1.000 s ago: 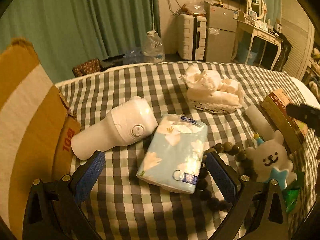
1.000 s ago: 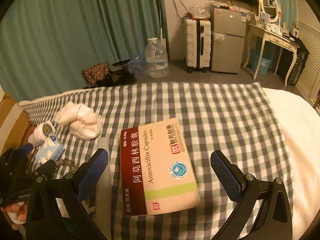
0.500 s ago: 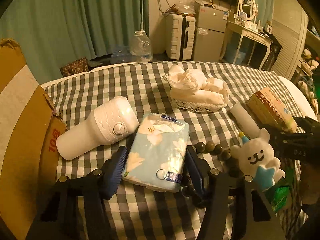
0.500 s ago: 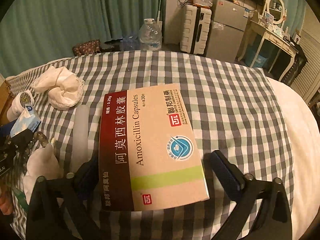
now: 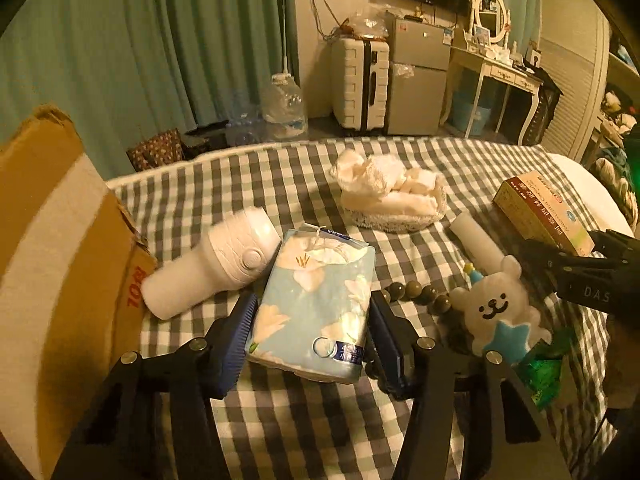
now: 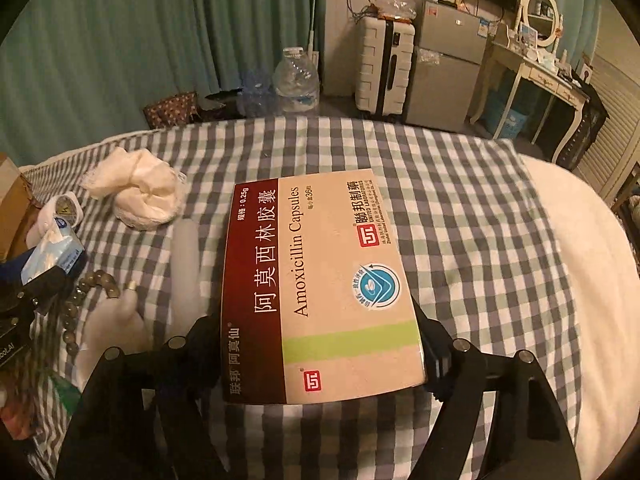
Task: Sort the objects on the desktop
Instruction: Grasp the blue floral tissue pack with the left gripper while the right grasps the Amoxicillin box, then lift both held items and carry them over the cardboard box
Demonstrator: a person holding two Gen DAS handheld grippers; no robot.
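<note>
Two grasps made: our left gripper (image 5: 312, 328) clenches the pale-blue floral tissue pack (image 5: 316, 304), our right gripper (image 6: 320, 356) the beige-and-maroon amoxicillin carton (image 6: 320, 284); next, lifting both clear

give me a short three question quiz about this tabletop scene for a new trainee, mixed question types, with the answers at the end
1. True or false: the left tongs are closed on the tissue pack.
2. What is printed in English on the box in the right tongs?
3. Multiple choice: the white cylinder lies between A) box and lace cloth, B) cardboard box and white handheld device.

Key: 1 true. 2 Amoxicillin Capsules. 3 A.
</note>
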